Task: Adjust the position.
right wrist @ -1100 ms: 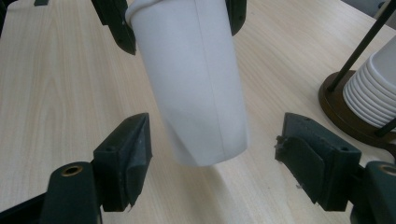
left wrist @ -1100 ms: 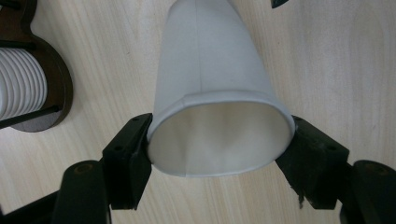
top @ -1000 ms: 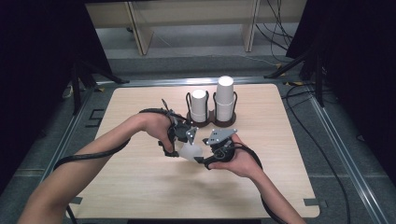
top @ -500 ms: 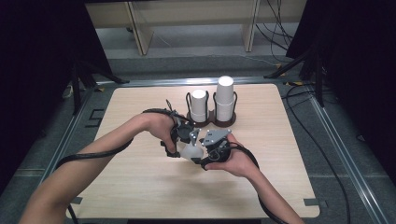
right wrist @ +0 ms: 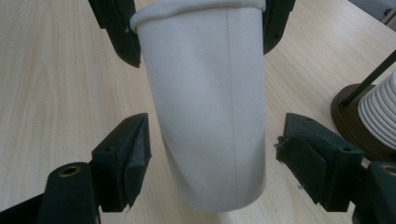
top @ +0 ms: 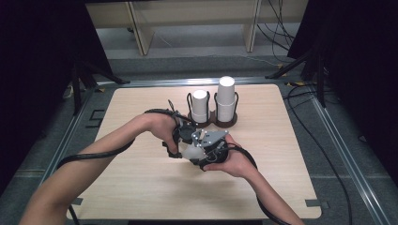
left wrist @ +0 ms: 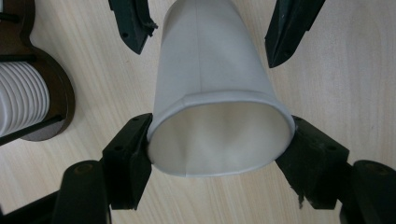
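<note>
A white paper cup [top: 191, 153] lies tilted on its side just above the table [top: 141, 192], between the two hands. My left gripper [left wrist: 219, 140] is shut on its rim, a pad pressing on each side of the open mouth [left wrist: 217, 140]. My right gripper [right wrist: 212, 154] faces it from the other end. Its jaws stand either side of the cup's body [right wrist: 210, 102] near the closed base, with a gap on both sides. In the high view the left gripper [top: 184, 140] and the right gripper [top: 202, 151] meet at the table's middle.
Two dark wooden holders stand behind the hands, each with a stack of white cups: a shorter stack [top: 200, 107] and a taller one [top: 225, 98]. One holder's base [left wrist: 56, 107] lies close to the left gripper; a holder [right wrist: 350, 112] sits to the right gripper's side.
The right hand has edged left toward the cup, so its jaws now straddle the cup's base end. The left hand and the cup have stayed put.
</note>
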Tool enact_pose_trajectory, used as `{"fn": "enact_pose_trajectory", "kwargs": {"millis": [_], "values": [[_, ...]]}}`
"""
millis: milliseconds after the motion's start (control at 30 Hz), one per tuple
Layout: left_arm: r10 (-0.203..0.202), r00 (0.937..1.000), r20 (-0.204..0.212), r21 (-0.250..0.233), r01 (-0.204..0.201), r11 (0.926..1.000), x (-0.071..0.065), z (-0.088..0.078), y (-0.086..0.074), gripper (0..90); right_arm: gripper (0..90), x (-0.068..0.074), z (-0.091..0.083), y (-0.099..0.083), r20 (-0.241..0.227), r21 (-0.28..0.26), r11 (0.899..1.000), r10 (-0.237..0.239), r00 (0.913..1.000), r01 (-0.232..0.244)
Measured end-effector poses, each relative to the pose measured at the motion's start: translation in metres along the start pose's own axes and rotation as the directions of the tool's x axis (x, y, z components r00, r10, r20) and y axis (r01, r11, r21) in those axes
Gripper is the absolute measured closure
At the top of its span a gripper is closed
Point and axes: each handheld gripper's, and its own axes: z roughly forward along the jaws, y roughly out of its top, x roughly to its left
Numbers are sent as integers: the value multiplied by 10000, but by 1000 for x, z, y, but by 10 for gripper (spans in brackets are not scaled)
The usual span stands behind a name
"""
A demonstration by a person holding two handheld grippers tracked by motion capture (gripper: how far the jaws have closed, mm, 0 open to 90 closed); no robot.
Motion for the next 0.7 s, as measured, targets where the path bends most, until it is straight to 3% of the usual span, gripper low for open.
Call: {"fn": "enact_pose_trajectory", "kwargs": {"millis": [67,100,133,233,267,300,333,367,400,433,467,567,600,633,667,700], "values": [[-115,9999,101,35,114,9999,0,1,0,301,253,3,1,-1,-280,56,9996,286,9992,-285],[412,9990,-170,180,-409,9990,3,-1,1,301,254,4,1,-1,-355,109,9993,370,9987,-366],[366,9991,-203,137,-363,9992,3,0,0,301,255,5,2,-1,-357,51,9986,534,9979,-532],[348,9992,-184,78,-347,9994,3,0,0,302,259,5,3,-1,-152,38,9992,411,9990,-410],[-530,9986,-85,84,530,9986,-3,0,-1,302,261,6,3,0,-520,110,9992,384,9979,-378],[-1816,9833,-101,15,1817,9834,-12,1,-3,302,263,6,4,0,-417,118,9992,375,9984,-370],[-1839,9829,-121,34,1839,9829,-13,0,-3,302,264,7,2,0,-290,264,9982,551,9981,-543],[-603,9974,400,113,599,9981,-4,1,-1,302,266,6,2,0,-158,268,9987,438,9989,-433],[435,9989,-194,168,-432,9989,3,-2,1,302,267,3,4,0,-123,28,10000,47,9999,-46],[479,9985,-268,249,-472,9986,4,-2,0,303,268,2,5,0,-23,-113,9997,-229,9997,229],[370,9990,-257,84,-368,9993,3,-1,0,303,270,4,4,0,-19,16,9999,120,9999,-120],[354,9991,-214,159,-351,9993,3,0,0,303,276,4,5,-1,-11,23,9999,111,9999,-111],[-58,9998,-171,-176,55,9998,1,3,-1,303,279,2,7,-1,-19,-78,9997,-245,9997,244],[186,9997,-181,49,-185,9998,2,1,-1,303,280,4,6,-2,-7,50,10000,47,10000,-47],[-3,9999,-145,-100,2,10000,1,2,-1,304,281,5,7,-2,-55,58,10000,66,10000,-66],[368,9992,-124,252,-365,9990,3,0,0,305,281,3,8,-2,-24,-15,9995,-315,9995,315]]}}
